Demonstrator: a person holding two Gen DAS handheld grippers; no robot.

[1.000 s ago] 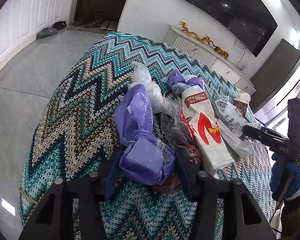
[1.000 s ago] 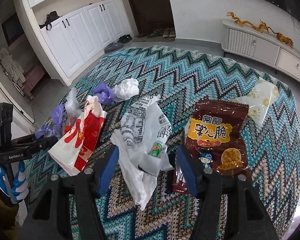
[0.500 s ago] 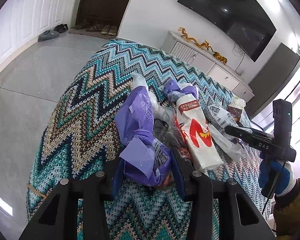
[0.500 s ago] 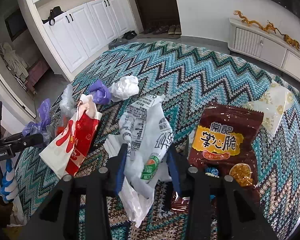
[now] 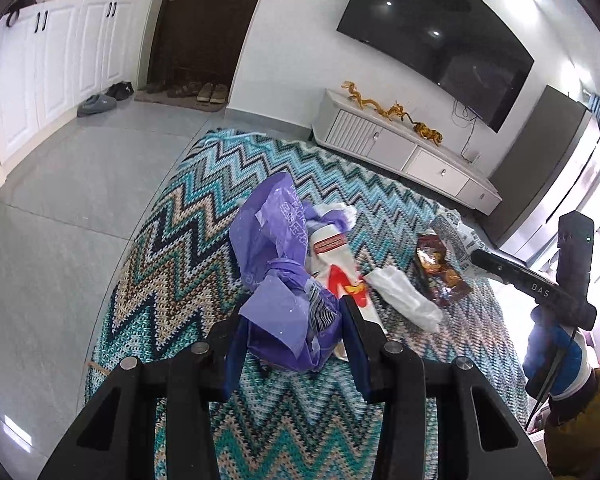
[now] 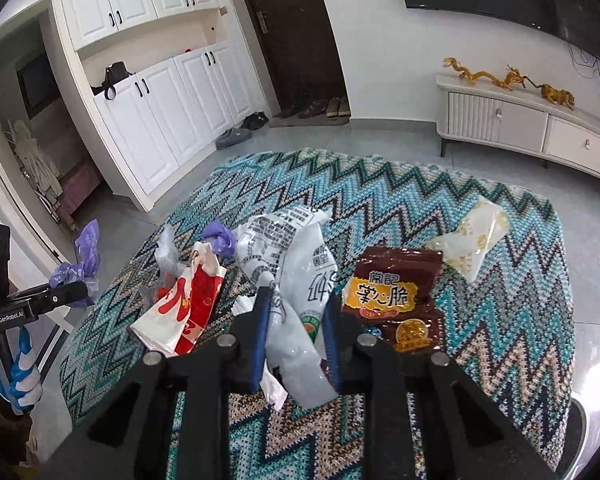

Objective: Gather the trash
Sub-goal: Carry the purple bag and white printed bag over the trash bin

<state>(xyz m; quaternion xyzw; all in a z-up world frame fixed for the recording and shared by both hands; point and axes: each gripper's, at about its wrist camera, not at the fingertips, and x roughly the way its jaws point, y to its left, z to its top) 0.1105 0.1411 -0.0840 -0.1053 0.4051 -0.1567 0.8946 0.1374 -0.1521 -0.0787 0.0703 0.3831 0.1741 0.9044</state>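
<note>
My left gripper is shut on a crumpled purple plastic bag, which hangs lifted above the zigzag-patterned tablecloth. The jaws of my right gripper are closing, and their pads press on a white printed plastic bag that stands up between them, raised off the cloth. On the cloth lie a red and white paper bag, a brown snack packet, a white and gold wrapper, a small purple crumple and clear plastic.
A white scrap lies beside the snack packet. Blue-and-white gloved hands hold the gripper handles at the table's near side. Beyond the table are grey floor tiles, white cabinets, a low TV cabinet and shoes by the door.
Both grippers have risen. The left one has lifted the purple bag off the cloth. The right jaws have closed on the white printed bag and raised it.
</note>
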